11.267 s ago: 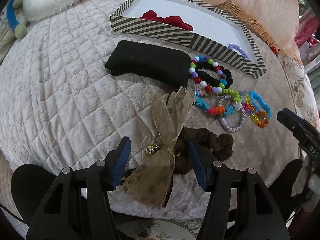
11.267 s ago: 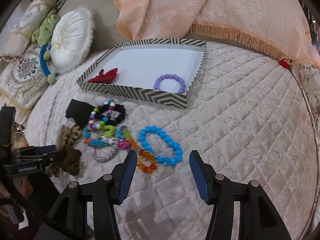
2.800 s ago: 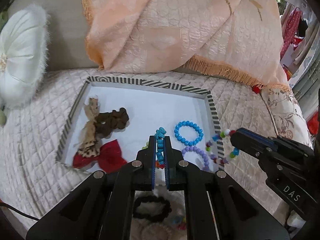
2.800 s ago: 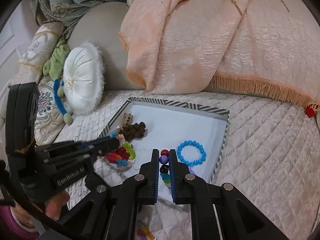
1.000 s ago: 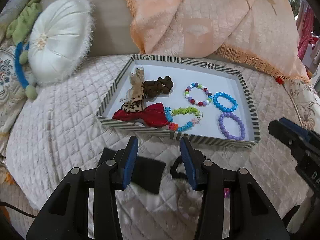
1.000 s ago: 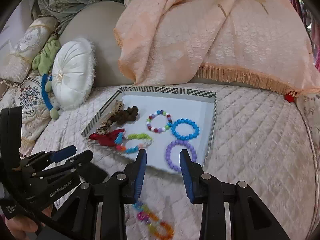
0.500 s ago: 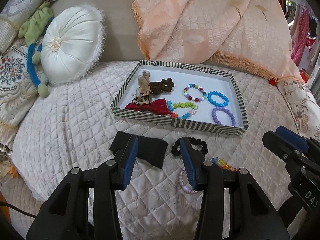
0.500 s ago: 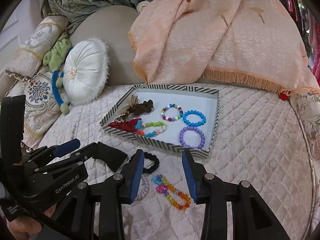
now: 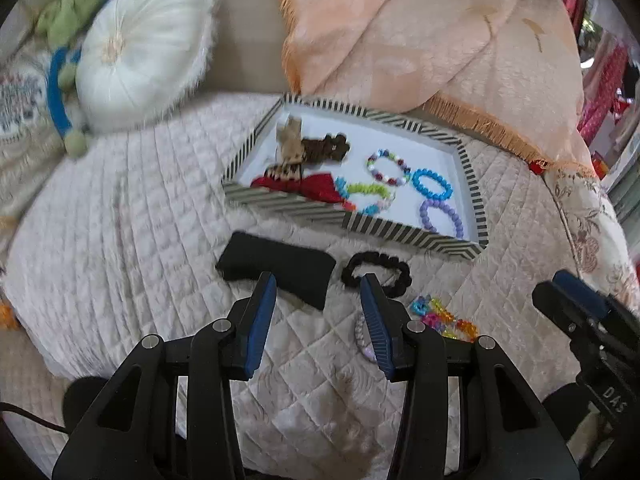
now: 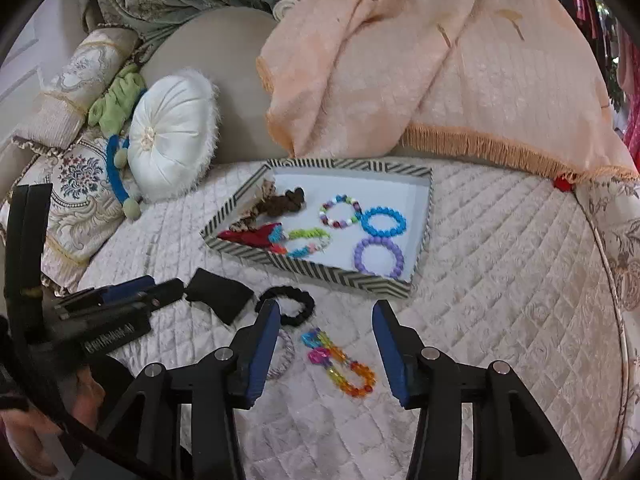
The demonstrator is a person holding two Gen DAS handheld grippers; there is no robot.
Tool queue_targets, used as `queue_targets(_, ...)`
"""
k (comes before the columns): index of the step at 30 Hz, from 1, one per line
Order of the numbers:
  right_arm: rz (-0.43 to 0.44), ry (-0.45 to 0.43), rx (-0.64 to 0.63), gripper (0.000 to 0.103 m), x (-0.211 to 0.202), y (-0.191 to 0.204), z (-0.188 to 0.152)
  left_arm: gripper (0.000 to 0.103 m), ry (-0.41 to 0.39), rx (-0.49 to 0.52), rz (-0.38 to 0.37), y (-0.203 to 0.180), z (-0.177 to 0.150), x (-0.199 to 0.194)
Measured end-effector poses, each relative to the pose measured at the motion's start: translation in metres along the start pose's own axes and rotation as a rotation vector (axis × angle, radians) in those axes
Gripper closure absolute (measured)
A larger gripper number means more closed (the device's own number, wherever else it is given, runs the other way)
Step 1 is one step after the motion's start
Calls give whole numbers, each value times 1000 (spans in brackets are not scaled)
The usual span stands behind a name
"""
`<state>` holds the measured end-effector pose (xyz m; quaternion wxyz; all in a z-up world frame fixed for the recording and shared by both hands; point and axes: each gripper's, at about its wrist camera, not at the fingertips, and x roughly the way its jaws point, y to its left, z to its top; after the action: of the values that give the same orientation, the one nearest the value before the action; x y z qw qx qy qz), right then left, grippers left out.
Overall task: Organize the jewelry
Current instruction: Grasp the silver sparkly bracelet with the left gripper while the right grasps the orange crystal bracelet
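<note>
Right gripper [image 10: 322, 354]: jaws spread wide and empty, poised above a translucent multicoloured link bracelet [image 10: 340, 362] that lies on the quilted cover in front of the striped tray [image 10: 308, 270]. The bracelet is stretched into a narrow loop; its long axis runs diagonally, blue-pink end toward the tray, orange end away from it. Left gripper [image 9: 318, 320]: jaws likewise open and empty, hovering over the near edge of a black velvet pouch [image 9: 276, 270], which lies flat with its long side roughly parallel to the tray's front wall. Between pouch and link bracelet lie a black scrunchie [image 10: 286, 304], just in front of the tray, and a pale beaded bracelet [image 10: 282, 354] partly hidden behind the right gripper's left finger. Inside the tray: a brown scrunchie, a leopard-print bow, a red bow, and four beaded bracelets (mixed-colour, blue, purple, and a green-and-blue one). Judged progress: well past halfway, with four pieces outside the tray.
</note>
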<state>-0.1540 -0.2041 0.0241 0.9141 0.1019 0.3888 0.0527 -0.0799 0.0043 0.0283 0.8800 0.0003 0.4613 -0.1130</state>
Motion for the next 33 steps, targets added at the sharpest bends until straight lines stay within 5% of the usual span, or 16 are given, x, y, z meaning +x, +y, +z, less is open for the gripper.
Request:
queue_targets(15, -57, 227, -85, 58, 79, -31, -44, 59, 220, 24, -48, -11, -30, 71)
queue_targets(33, -66, 214, -177, 70, 97, -28, -46, 58, 230, 101, 47, -30, -34, 102)
